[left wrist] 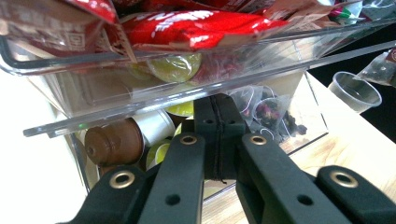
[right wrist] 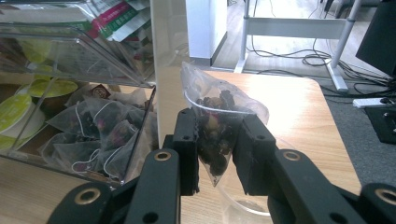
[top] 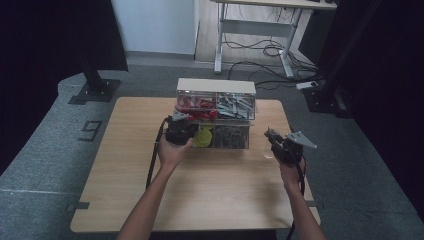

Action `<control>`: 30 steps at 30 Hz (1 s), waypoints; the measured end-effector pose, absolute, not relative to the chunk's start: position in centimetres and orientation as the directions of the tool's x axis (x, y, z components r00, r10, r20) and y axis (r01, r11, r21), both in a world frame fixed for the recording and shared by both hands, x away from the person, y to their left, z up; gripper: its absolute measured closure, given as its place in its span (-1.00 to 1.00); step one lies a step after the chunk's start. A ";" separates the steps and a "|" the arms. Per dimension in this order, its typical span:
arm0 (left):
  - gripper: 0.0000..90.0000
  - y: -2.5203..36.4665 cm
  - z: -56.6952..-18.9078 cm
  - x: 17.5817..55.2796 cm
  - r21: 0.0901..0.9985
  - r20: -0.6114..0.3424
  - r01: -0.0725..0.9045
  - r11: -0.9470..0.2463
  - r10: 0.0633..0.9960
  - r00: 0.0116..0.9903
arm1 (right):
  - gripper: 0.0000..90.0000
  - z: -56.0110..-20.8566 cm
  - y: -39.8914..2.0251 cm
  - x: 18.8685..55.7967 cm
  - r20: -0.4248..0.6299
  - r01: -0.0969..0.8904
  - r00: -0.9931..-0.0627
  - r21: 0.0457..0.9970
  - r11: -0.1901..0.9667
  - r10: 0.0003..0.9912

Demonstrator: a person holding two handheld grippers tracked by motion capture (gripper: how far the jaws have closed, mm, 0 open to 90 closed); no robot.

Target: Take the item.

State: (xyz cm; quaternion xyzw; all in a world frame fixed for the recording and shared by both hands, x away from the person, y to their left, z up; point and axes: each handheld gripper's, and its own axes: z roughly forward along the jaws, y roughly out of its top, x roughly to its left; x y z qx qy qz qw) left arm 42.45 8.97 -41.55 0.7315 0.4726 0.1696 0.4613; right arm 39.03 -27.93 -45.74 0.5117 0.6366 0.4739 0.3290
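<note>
A wooden table [top: 200,200] carried one clear two-tier organiser [top: 216,112] at its far middle: red sachets [left wrist: 187,25] on the upper left, pale packets upper right, coffee pods [left wrist: 112,142] lower left, tea bags [right wrist: 100,128] lower right. The left gripper [left wrist: 219,140] rested at the lower drawer's front, its jaws pressed together on nothing. To the right of the organiser, the right gripper [right wrist: 217,144] was clamped on one tea bag [right wrist: 219,116], held over a clear plastic cup [right wrist: 243,205] standing on the table. That bag looked light, soft and easily torn, its mesh slippery and its dried flowers loose inside; pinching the upper corner seemed safest. The drawer held at least five more bags; two pods showed plainly, with others hidden behind.
</note>
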 end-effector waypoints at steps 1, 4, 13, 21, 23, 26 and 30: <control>0.99 9.0 -41.5 42.5 0.835 -0.188 0.535 -0.128 0.848 0.496 | 0.59 -45.7 -28.0 39.0 0.067 0.340 -0.259 0.940 0.026 0.964; 0.99 9.0 -41.6 42.4 0.835 -0.188 0.535 -0.128 0.848 0.496 | 0.59 -45.7 -28.2 39.1 0.064 0.340 -0.252 0.940 0.026 0.966; 0.99 9.0 -41.6 42.4 0.835 -0.188 0.535 -0.128 0.848 0.495 | 0.59 -45.8 -29.1 39.2 0.066 0.347 -0.229 0.938 0.019 0.971; 0.99 8.9 -41.7 42.5 0.835 -0.190 0.536 -0.126 0.848 0.495 | 0.59 -46.1 -29.7 39.3 0.070 0.352 -0.215 0.936 0.010 0.974; 0.99 8.9 -41.7 42.5 0.835 -0.189 0.536 -0.126 0.848 0.495 | 0.59 -46.2 -29.8 39.3 0.070 0.355 -0.212 0.935 0.010 0.975; 0.99 8.9 -41.7 42.5 0.835 -0.190 0.536 -0.126 0.848 0.495 | 0.59 -46.2 -29.9 39.4 0.071 0.355 -0.209 0.935 0.008 0.975; 0.99 8.9 -41.7 42.5 0.834 -0.190 0.536 -0.126 0.848 0.495 | 0.58 -46.2 -30.0 39.4 0.068 0.354 -0.208 0.935 0.010 0.976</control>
